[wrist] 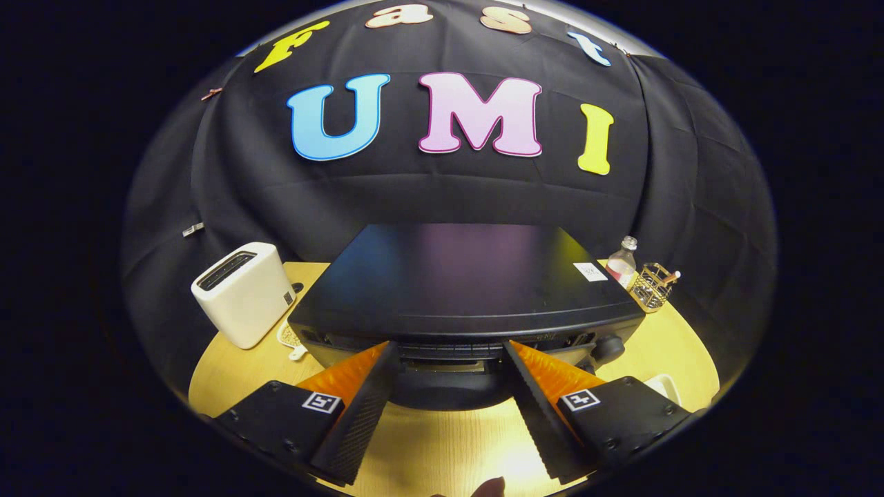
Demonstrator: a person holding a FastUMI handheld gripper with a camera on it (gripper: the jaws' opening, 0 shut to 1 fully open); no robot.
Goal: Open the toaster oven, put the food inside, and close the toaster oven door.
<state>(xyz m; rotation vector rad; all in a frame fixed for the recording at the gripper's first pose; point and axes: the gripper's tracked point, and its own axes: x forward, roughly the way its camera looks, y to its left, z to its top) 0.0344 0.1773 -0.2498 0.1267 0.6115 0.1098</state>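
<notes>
A black toaster oven (pixel 456 283) stands on the wooden table (pixel 228 373), seen from above and in front, its flat top facing me. Its front face with the door handle (pixel 445 352) sits just ahead of my fingertips, and a round knob (pixel 608 347) shows at its right front. My gripper (pixel 450 345) is open, its two fingers spread wide on either side of the handle area, with nothing pressed between them. I cannot tell whether the door is shut or ajar. The food is hidden from me.
A white slot toaster (pixel 242 293) stands to the left of the oven. Behind the oven's right corner are a clear bottle (pixel 621 262) and a gold wire basket (pixel 652 286). A white object (pixel 666 386) peeks out beside my right finger.
</notes>
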